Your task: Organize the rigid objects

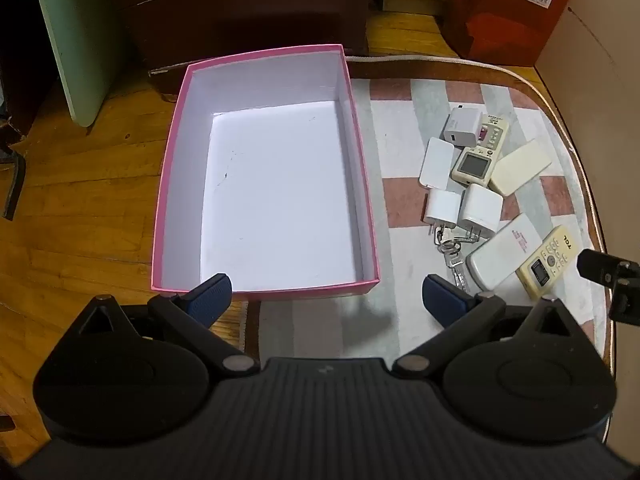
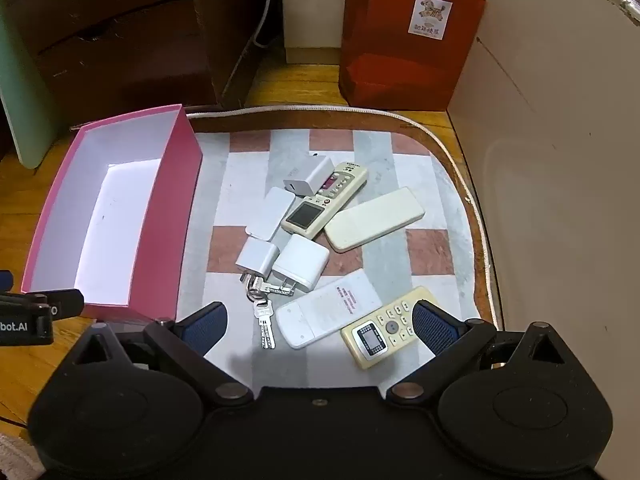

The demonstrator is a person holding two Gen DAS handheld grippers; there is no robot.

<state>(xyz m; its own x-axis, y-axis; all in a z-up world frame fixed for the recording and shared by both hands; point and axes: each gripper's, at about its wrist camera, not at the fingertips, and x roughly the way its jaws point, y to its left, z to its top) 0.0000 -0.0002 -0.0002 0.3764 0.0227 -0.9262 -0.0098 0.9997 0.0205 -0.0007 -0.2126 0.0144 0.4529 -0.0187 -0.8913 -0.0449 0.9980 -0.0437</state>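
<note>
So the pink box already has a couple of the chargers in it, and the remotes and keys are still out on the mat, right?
Not quite: the pink box is empty, as the left wrist view shows. The chargers lie on the mat with the remotes and keys.

Remotes [image 2: 374, 219], chargers [image 2: 300, 263] beside empty box [image 2: 168, 216]

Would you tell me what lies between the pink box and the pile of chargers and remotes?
Nothing: in the right wrist view only bare checked mat lies between the pink box and the nearest charger.
</note>
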